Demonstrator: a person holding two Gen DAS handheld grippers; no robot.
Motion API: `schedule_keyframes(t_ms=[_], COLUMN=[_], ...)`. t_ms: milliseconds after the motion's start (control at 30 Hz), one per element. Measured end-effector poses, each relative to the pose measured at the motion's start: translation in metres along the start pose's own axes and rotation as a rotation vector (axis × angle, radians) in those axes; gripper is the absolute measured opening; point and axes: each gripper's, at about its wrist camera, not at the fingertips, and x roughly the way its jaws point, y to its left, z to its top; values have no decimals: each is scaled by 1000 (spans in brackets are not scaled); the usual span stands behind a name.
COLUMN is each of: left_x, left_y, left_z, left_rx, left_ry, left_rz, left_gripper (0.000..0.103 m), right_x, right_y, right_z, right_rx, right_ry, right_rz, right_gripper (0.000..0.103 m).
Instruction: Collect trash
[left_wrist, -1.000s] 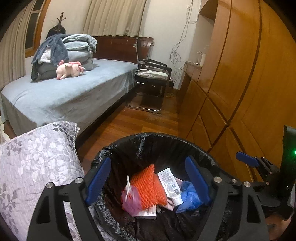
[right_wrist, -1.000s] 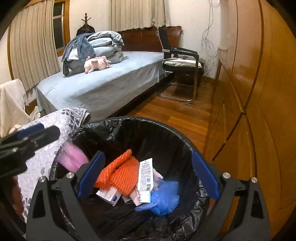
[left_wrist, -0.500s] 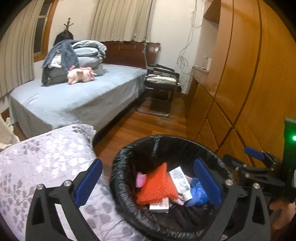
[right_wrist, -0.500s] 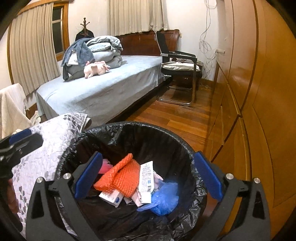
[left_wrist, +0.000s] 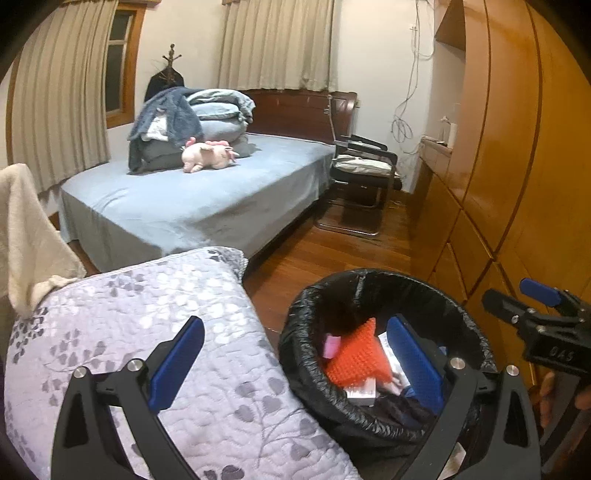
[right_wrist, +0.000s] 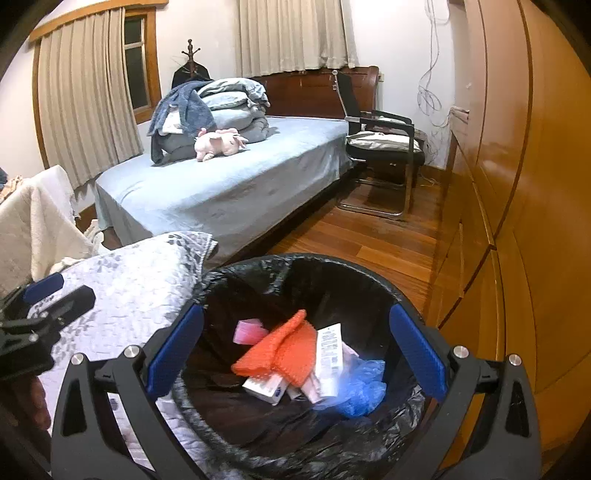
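A bin lined with a black bag (right_wrist: 258, 269) (left_wrist: 295, 332) stands on the wooden floor. Inside lie an orange knitted cloth (right_wrist: 284, 350) (left_wrist: 354, 362), a pink piece (right_wrist: 249, 330), a white tube (right_wrist: 328, 350), a small white box (right_wrist: 264, 387) and a crumpled blue glove (right_wrist: 360, 387). My right gripper (right_wrist: 295, 354) hangs above the bin, open, nothing between its fingers. My left gripper (left_wrist: 295, 365) is open and empty too, straddling the bin's left rim and a quilted cushion. Each gripper shows at the edge of the other's view.
A grey floral quilted cushion (left_wrist: 147, 332) lies left of the bin. A wooden wardrobe (right_wrist: 517, 184) runs along the right. Beyond are a bed (left_wrist: 192, 199) with folded bedding and a pink plush toy (left_wrist: 207, 155), a black chair (right_wrist: 384, 144), and a cream cloth (left_wrist: 26, 240).
Both grippers have risen and drawn back from the bin. The left one has swung left over the cushion and its jaws widened. The pink piece now lies in the bin.
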Motion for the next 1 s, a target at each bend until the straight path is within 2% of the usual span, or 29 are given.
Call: schedule_keyframes(t_ms=[433,1000], left_x=[-35,-80], left_y=[15,19], left_z=[0,12], left_rx=[-27,-39], left_ry=[-14,-93], left_rz=[86,122], left_gripper=[97,97], right_x=[-34,-67], right_y=[27,55], right_z=[15,26], right_rx=[-54,-106], right_ry=[-31,-92], right_rz=[22,85], right_gripper=[98,98])
